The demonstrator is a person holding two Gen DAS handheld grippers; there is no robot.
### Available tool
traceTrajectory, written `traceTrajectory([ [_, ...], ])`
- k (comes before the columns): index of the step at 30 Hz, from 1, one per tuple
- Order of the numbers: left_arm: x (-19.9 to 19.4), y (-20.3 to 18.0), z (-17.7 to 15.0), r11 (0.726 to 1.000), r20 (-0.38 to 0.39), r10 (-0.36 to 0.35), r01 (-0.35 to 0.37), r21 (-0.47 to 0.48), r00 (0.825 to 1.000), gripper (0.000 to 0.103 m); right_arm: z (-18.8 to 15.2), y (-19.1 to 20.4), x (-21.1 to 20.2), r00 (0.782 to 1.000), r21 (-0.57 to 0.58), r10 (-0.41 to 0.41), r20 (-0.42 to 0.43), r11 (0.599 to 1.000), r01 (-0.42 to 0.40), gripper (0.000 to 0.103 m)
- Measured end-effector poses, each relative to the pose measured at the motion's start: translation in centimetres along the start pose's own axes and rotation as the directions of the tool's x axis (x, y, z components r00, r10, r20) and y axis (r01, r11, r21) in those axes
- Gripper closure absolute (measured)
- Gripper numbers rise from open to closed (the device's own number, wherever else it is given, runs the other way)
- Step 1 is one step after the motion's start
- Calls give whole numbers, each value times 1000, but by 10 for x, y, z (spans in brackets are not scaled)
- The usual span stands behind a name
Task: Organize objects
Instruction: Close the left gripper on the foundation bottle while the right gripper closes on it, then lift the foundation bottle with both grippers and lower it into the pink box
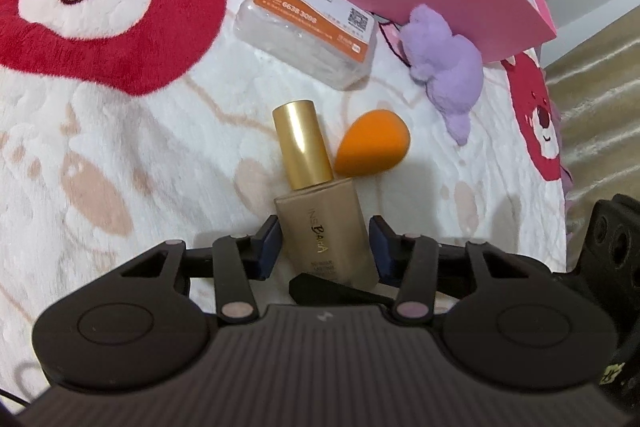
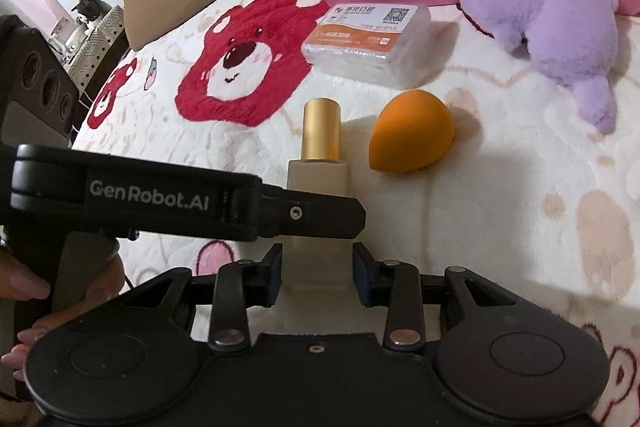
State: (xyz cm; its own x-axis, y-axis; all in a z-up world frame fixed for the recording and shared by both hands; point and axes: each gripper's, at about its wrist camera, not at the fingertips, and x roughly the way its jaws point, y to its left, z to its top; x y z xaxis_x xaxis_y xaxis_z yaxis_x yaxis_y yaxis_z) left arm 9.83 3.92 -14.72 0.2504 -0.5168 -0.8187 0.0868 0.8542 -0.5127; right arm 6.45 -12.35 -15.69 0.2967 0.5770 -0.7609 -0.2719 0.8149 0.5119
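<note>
Right wrist view: both tools, right (image 2: pixel 316 277) and left (image 1: pixel 324 247), bracket the foundation bottle (image 2: pixel 320 187) without clearly clamping; its smooth glass could slip onto the blanket (image 2: pixel 500 207).

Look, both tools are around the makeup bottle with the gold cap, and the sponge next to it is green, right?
Almost. The sponge is orange, not green, as the right wrist view shows clearly. The rest holds: the left tool and the right tool both have their fingers on either side of the makeup bottle with the gold cap, and the sponge lies beside it on the blanket.
</note>
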Motion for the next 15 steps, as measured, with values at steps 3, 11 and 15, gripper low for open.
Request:
traceTrajectory([
  [3, -8, -6, -5, 1000, -1, 1, -1, 12, 1000, 58, -2, 4, -8, 1000, -7, 1, -5, 1000, -1, 62],
  [11, -36, -36, -15, 1000, -2, -16, 16, 4, 1000, 59, 2, 17, -46, 998, -38, -27, -52, 999, 25, 63],
  [15, -53, -66, -13, 998, 10, 7, -8, 55, 1000, 59, 9, 25, -70, 997, -78, -50, -64, 996, 45, 63],
])
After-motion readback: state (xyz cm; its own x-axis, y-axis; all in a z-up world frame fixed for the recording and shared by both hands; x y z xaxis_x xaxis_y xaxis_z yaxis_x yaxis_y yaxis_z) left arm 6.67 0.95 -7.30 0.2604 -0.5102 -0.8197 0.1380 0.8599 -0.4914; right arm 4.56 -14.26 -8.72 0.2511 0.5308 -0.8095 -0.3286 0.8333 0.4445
